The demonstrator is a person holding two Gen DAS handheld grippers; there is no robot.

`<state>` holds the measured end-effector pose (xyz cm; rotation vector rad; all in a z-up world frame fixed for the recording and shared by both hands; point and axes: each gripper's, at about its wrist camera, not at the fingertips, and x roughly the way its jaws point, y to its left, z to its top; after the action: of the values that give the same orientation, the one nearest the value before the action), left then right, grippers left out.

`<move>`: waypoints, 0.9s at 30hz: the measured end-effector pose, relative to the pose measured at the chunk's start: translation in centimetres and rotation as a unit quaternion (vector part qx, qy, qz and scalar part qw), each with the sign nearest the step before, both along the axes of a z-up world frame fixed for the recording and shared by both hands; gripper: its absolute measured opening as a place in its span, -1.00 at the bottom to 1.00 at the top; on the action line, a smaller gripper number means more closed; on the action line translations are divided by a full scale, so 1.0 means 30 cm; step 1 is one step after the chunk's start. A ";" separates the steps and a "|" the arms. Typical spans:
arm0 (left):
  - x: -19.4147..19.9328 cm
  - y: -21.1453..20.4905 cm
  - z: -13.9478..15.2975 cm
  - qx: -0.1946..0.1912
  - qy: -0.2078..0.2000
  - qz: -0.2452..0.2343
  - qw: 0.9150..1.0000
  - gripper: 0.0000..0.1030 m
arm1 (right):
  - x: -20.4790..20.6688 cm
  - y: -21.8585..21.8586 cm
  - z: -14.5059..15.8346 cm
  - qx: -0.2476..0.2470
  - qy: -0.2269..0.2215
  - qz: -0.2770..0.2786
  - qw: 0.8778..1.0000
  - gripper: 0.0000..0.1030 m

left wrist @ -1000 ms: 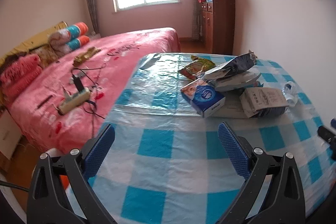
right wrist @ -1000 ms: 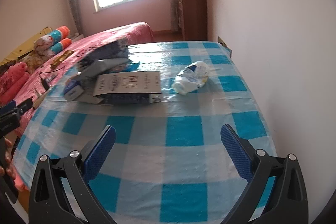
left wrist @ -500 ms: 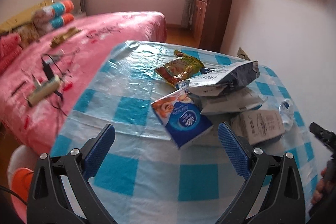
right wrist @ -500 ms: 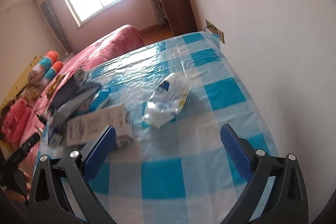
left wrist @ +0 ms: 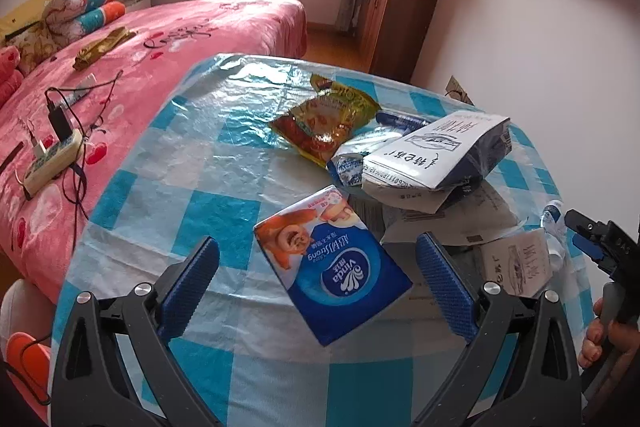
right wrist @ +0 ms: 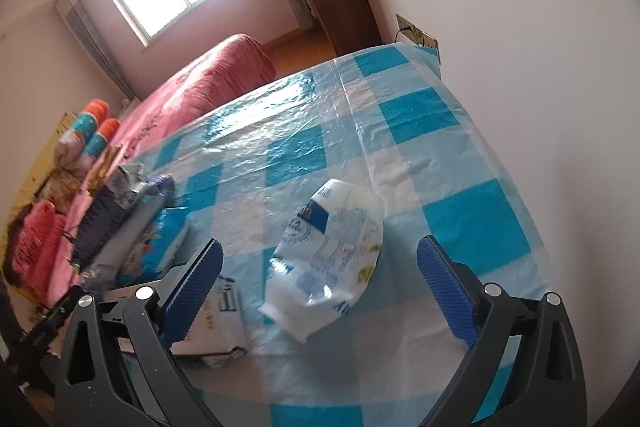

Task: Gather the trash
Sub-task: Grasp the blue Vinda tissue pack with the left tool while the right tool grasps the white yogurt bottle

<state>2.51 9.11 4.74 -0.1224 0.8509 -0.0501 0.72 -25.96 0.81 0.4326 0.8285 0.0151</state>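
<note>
Hovering low over the checked worktop (left wrist: pixel 208 211), the left gripper (left wrist: pixel 318 285) has its fingers spread wide around a blue tissue pack (left wrist: pixel 332 267) at lower centre, touching nothing; a snack bag (left wrist: pixel 324 123) and paper bags (left wrist: pixel 436 155) lie piled toward the upper right. The right gripper (right wrist: pixel 320 287) is likewise agape, a crumpled white wrapper (right wrist: pixel 332 259) lying between its fingers at lower centre.
</note>
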 end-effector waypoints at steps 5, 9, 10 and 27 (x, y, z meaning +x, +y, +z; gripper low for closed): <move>0.017 0.003 -0.029 -0.017 0.010 0.004 1.000 0.83 | 0.040 0.004 -0.025 -0.012 0.010 0.002 1.000 0.65; 0.022 0.000 -0.047 -0.020 0.018 0.009 1.000 0.23 | 0.060 0.016 -0.040 -0.020 0.014 0.005 1.000 0.65; 0.023 0.002 -0.052 -0.024 0.021 0.012 0.999 0.13 | 0.064 0.021 -0.042 -0.021 0.015 0.006 1.000 0.65; -0.048 0.006 -0.040 -0.032 0.006 -0.014 0.999 0.03 | 0.055 0.099 -0.049 -0.115 0.019 0.007 0.993 0.38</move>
<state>1.07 9.31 3.54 -0.1701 0.8632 -0.1032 2.37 -22.99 -0.65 0.2108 0.8606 -0.0753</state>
